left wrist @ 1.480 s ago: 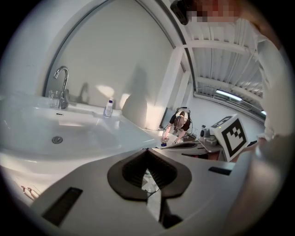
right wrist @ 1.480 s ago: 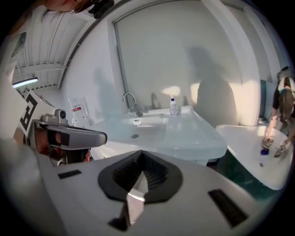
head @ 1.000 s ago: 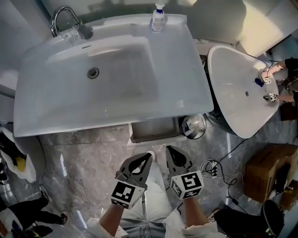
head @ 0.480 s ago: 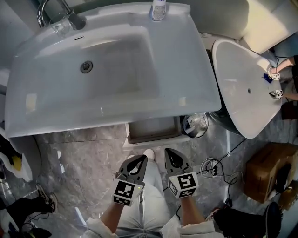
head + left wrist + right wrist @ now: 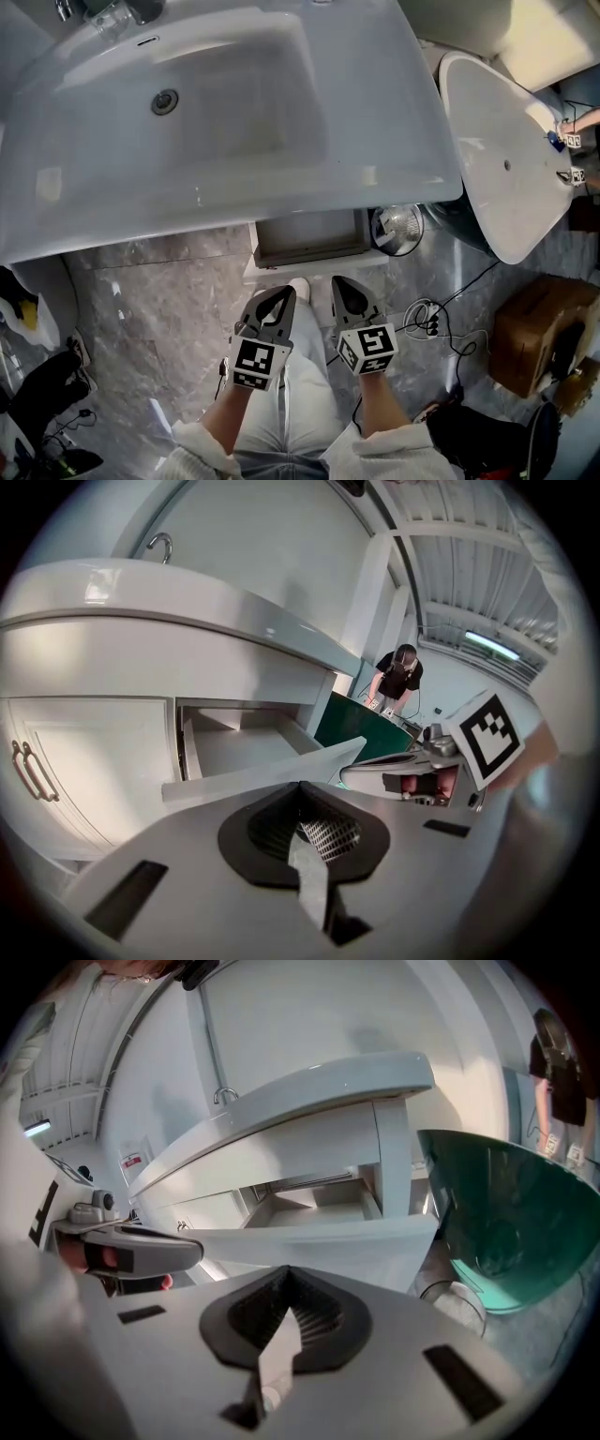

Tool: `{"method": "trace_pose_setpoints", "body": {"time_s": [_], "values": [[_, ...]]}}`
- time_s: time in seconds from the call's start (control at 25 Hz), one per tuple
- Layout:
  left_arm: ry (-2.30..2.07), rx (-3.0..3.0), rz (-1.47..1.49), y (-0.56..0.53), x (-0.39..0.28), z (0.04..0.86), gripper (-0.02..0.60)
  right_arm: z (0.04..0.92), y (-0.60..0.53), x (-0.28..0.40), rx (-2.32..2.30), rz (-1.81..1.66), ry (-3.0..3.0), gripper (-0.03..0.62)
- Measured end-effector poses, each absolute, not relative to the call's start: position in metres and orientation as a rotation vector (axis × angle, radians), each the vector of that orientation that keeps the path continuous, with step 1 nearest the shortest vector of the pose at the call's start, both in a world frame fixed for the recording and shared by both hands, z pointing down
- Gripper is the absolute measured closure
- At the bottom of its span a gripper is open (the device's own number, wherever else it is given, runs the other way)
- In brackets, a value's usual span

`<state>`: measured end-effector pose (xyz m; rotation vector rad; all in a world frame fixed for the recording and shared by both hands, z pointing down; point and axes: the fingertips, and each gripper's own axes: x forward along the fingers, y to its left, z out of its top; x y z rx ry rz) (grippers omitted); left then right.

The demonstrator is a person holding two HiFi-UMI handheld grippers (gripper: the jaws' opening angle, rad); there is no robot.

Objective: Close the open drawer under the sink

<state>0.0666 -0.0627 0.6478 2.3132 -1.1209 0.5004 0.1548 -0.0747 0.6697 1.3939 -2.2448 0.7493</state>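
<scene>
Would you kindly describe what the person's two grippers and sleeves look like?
Both the left gripper and the right gripper are pale grey, with pointed tongs lined by black ribbed pads. Each carries a white cube printed with black square markers. The person wears white sleeves with gathered cuffs.

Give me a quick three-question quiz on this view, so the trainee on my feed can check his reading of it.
1. True or false: the drawer under the sink is fully shut.
2. Pick one. The jaws of the left gripper and the right gripper are: A) together on both, with nothing between; B) apart on both; C) together on the left only.
3. Which gripper is nearer the round shiny container beside the drawer?

Key: 1 false, the drawer stands open; 2 A; 3 right.
</scene>
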Motion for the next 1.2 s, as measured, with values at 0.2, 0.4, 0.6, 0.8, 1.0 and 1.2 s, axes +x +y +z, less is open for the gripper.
{"method": "trace_pose_setpoints", "body": {"time_s": [0.2,0.4,0.6,0.8,1.0,1.2], "values": [[-1.116,2.274,0.529,-0.062,0.066,0.667,0.565,0.684,-0.078,0.157,1.409,0.772,-2.230,0.585],[-1.160,2.268,0.549,-0.066,0.067,0.678,0.565,0.690,-0.084,0.159,1.418,0.784,-2.227,0.585],[-1.196,2.240,0.531,-0.075,0.067,0.679,0.565,0.691,-0.091,0.158,1.417,0.778,-2.237,0.585],[-1.189,2.243,0.544,-0.078,0.067,0.681,0.565,0.688,-0.093,0.157,1.437,0.770,-2.242,0.586],[-1.189,2.259,0.547,-0.079,0.068,0.679,0.566,0.687,-0.093,0.157,1.444,0.753,-2.238,0.585],[-1.202,2.265,0.536,-0.087,0.069,0.677,0.566,0.684,-0.102,0.157,1.473,0.747,-2.239,0.585]]}}
